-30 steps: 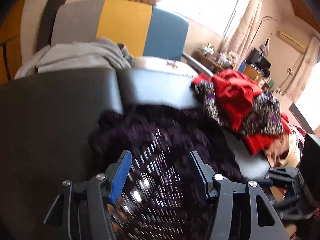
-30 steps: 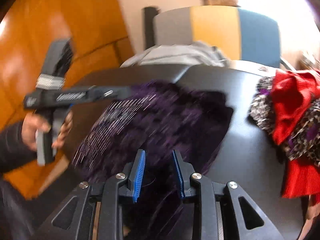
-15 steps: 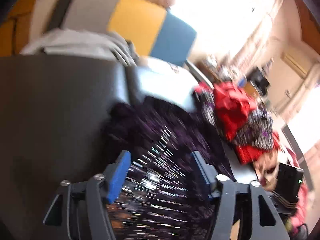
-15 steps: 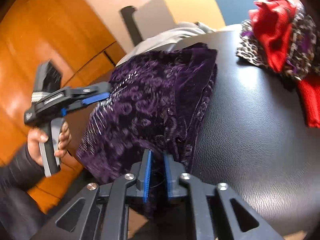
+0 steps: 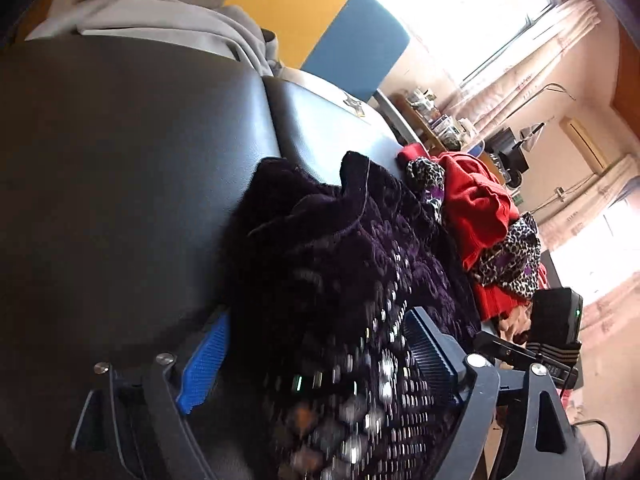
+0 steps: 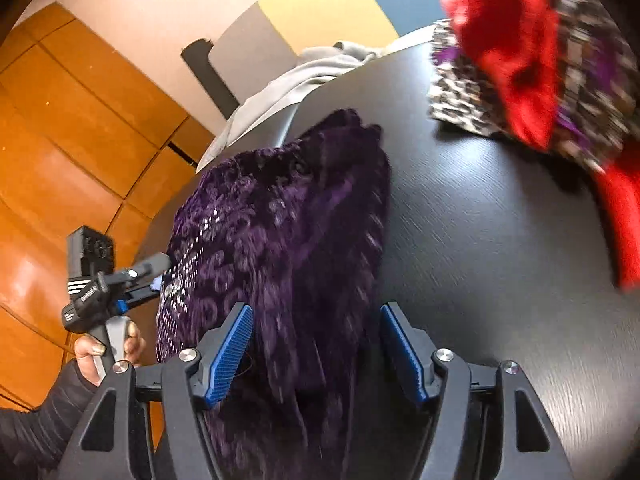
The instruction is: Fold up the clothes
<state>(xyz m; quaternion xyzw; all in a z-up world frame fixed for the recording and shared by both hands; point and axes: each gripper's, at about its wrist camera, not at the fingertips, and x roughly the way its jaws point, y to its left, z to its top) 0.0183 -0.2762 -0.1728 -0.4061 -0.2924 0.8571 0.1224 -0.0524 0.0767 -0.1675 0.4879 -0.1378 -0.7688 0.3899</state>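
Note:
A dark purple velvet garment [image 5: 352, 248] with a sequined edge lies bunched on the black table [image 5: 100, 160], its near end hanging over the front edge. My left gripper [image 5: 316, 360] straddles the sequined part; its jaws are opening wide and the cloth lies loose between the blue pads. In the right wrist view the same garment [image 6: 288, 220] runs down between the pads of my right gripper [image 6: 316, 354], whose jaws are also opening, with the pads clear of the cloth. My left gripper [image 6: 158, 274], held by a hand [image 6: 108, 348], sits at the garment's sequined left edge.
A heap of red and leopard-print clothes [image 5: 476, 204] [image 6: 516, 52] lies on the table's right side. A grey garment [image 5: 160, 28] is folded at the far edge, before a grey, yellow and blue chair back [image 5: 296, 8]. Wooden panelling [image 6: 60, 140] stands on the left.
Both grippers' jaws have spread. The right gripper, shut on the purple garment before, has let it go. Both hands have sunk and rolled, and the garment now rests bunched on the table.

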